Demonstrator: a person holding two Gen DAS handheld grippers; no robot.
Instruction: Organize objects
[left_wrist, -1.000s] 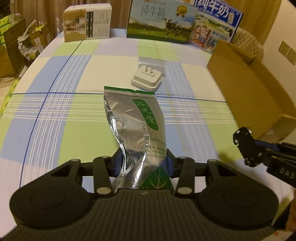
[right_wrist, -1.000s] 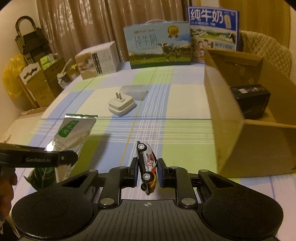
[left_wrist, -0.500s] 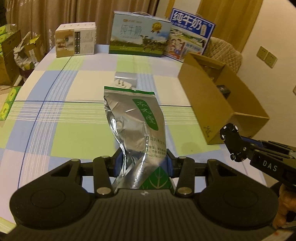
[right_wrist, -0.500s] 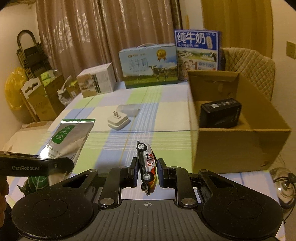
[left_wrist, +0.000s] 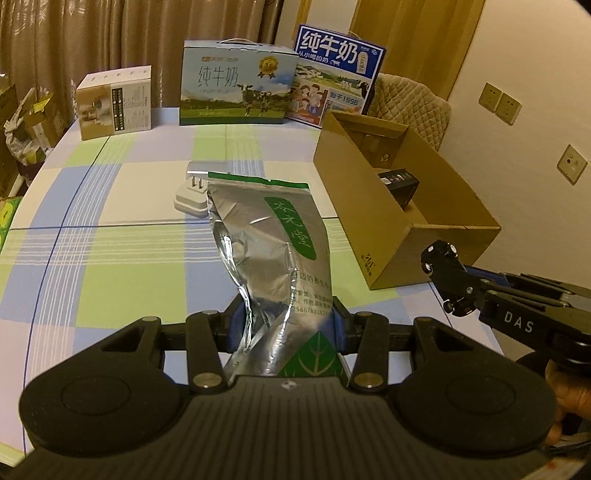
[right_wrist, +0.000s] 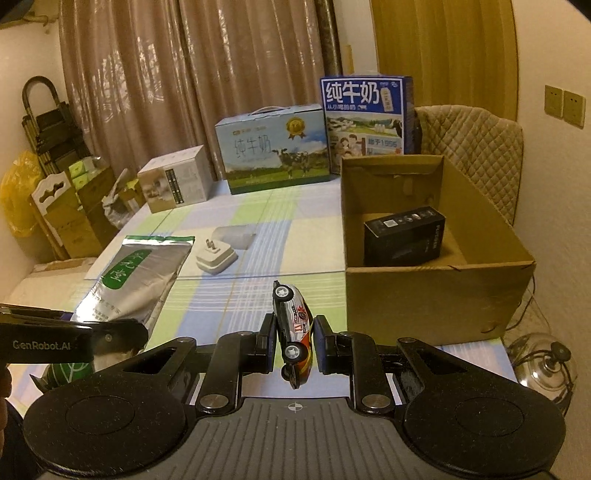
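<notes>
Foil pouch (left_wrist: 273, 258): silver with a green strip, pinched near its bottom by the left gripper (left_wrist: 284, 332), hanging over the checked surface (left_wrist: 110, 229)
Toy car (right_wrist: 293, 325): squeezed nose-up in the right gripper (right_wrist: 294, 343), just short of the cardboard box (right_wrist: 424, 295)
Box contents: one black carton (right_wrist: 404, 236) so far
Tip: I'd lift the car clear over the near wall before letting go, and aim beside the carton; the pouch is floppy, so lower it in flat
Left behind: white plug adapter (right_wrist: 215, 258)
Readable: "GenRobot.AI", "DAS", "纯牛奶" on both milk cases (right_wrist: 275, 151)
</notes>
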